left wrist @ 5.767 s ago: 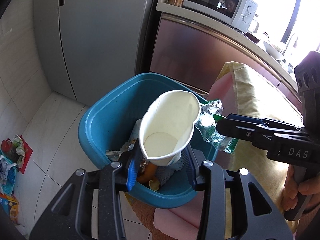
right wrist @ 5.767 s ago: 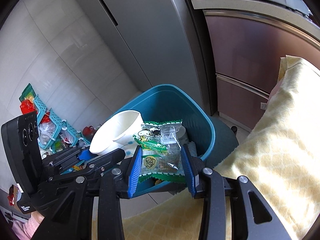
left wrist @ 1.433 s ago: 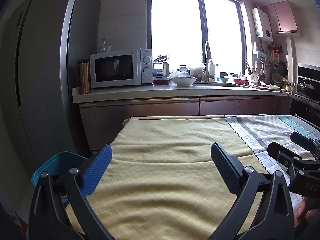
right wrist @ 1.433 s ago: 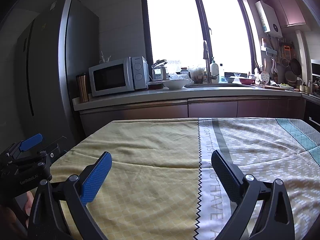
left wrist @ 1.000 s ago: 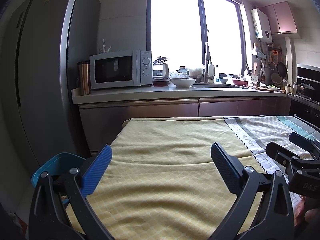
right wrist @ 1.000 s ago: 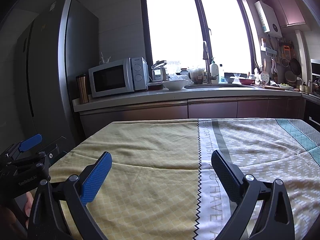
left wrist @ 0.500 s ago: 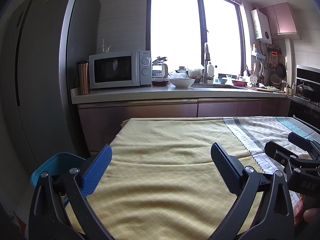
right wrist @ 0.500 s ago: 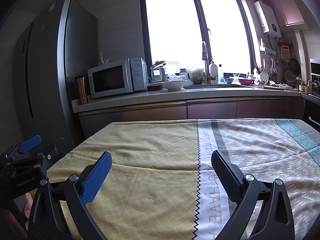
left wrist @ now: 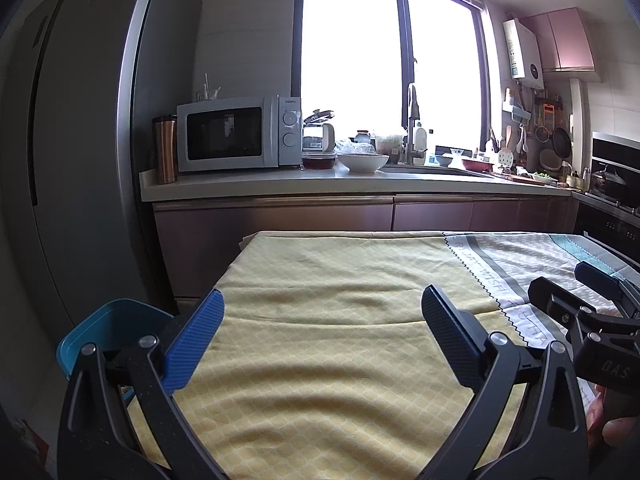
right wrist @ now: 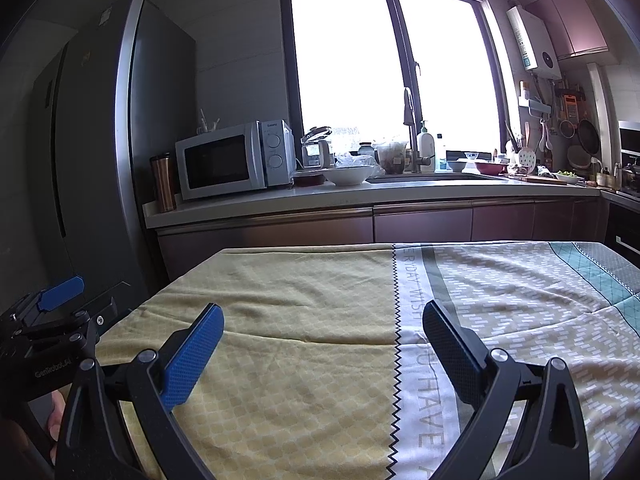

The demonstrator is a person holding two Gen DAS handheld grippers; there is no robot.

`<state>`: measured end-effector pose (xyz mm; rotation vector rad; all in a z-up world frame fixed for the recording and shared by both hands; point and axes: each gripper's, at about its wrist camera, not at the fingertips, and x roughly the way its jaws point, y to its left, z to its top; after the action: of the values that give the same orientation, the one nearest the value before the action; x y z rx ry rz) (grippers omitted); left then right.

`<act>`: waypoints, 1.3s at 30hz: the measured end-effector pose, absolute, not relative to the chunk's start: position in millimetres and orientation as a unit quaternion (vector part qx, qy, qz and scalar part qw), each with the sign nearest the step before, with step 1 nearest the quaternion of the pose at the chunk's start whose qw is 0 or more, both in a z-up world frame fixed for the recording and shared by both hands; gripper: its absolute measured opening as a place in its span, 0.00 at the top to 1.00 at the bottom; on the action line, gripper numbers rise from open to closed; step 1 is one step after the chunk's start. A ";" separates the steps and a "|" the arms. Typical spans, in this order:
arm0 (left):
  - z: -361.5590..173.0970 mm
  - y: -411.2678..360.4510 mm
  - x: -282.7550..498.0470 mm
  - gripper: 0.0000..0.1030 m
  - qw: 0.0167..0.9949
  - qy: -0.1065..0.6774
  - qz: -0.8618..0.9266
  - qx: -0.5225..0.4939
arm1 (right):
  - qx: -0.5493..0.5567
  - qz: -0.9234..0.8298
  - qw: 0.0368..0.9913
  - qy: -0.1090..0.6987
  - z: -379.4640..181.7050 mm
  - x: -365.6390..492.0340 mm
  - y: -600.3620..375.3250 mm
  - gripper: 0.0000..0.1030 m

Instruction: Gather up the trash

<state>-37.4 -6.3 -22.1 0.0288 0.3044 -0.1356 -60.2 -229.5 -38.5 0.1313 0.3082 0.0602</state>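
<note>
My left gripper (left wrist: 322,314) is open and empty, held level over the yellow part of the tablecloth (left wrist: 332,280). My right gripper (right wrist: 322,332) is open and empty over the same cloth (right wrist: 304,292), near its zigzag seam. The rim of the blue trash bin (left wrist: 104,320) shows at the lower left of the left wrist view, beside the table and below the fridge. Its contents are hidden. No trash lies on the cloth in either view. Each gripper shows at the edge of the other's view.
A tall grey fridge (left wrist: 72,160) stands at the left. Behind the table runs a counter (left wrist: 360,180) with a microwave (left wrist: 236,136), a metal tumbler (left wrist: 164,148), a white bowl (left wrist: 362,162) and a sink tap. A stove stands at the far right.
About six seconds ago both grippers held a paper cup and a snack wrapper over the bin. Now both are open, empty and level over the table. In the last second they have hardly moved.
</note>
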 end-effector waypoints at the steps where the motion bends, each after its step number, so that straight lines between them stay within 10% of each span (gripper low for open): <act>1: -22.7 -6.3 -37.4 0.05 0.986 0.152 -0.068 0.014 | 0.066 0.030 0.986 0.153 -38.3 -60.2 -229.7 0.07; 39: -20.9 -7.1 -38.5 0.05 0.987 0.149 -0.061 0.016 | 0.069 0.032 0.985 0.155 -37.2 -60.9 -227.1 0.07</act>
<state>-38.5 -7.1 -20.9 0.0327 0.3001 -0.1228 -60.9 -227.1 -37.2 0.1378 0.3125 0.0635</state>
